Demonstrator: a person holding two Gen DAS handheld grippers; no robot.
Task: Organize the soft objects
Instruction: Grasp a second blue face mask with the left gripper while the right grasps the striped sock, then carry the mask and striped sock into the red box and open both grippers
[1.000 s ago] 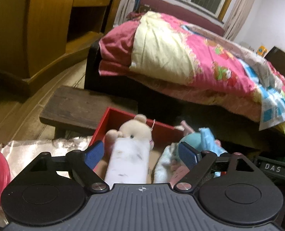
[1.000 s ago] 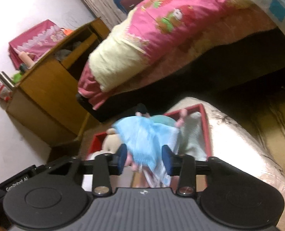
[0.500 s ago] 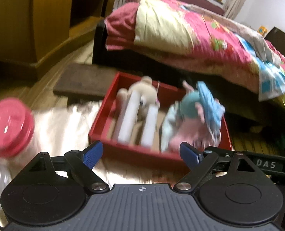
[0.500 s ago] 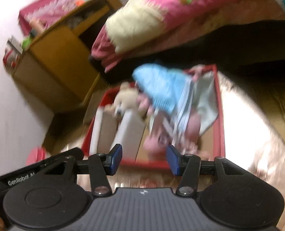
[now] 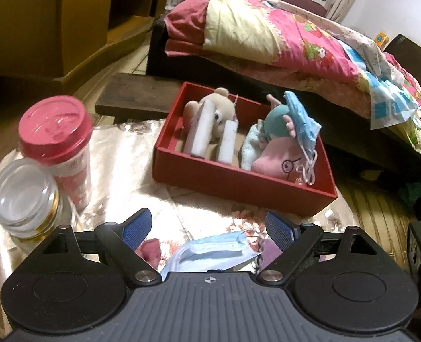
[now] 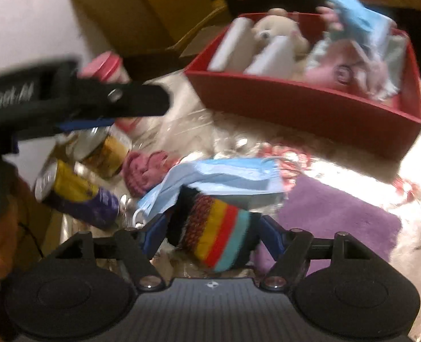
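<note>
A red box [image 5: 239, 179] on the shiny table holds a beige plush bear [image 5: 219, 108], white foam blocks [image 5: 200, 132], a pink plush [image 5: 281, 162], a teal plush and a blue face mask [image 5: 303, 121]. My left gripper [image 5: 207, 228] is open above another blue mask [image 5: 216, 253] lying on the table. In the right wrist view my right gripper [image 6: 210, 230] is open around a striped knitted sock [image 6: 219, 236]. The blue mask [image 6: 224, 176], a pink knitted piece [image 6: 145, 171] and a purple cloth [image 6: 338, 222] lie beside it. The red box [image 6: 310, 105] is beyond.
A pink-lidded cup [image 5: 58, 142] and a glass jar [image 5: 25, 199] stand at the table's left. Two yellow-purple cans [image 6: 76, 193] lie at the left in the right wrist view. The left gripper's arm [image 6: 73, 99] crosses that view. A bed with a pink quilt [image 5: 281, 34] is behind.
Both grippers have pulled back from the red box toward the near table. The blue mask that the right gripper carried now rests on the toys in the box.
</note>
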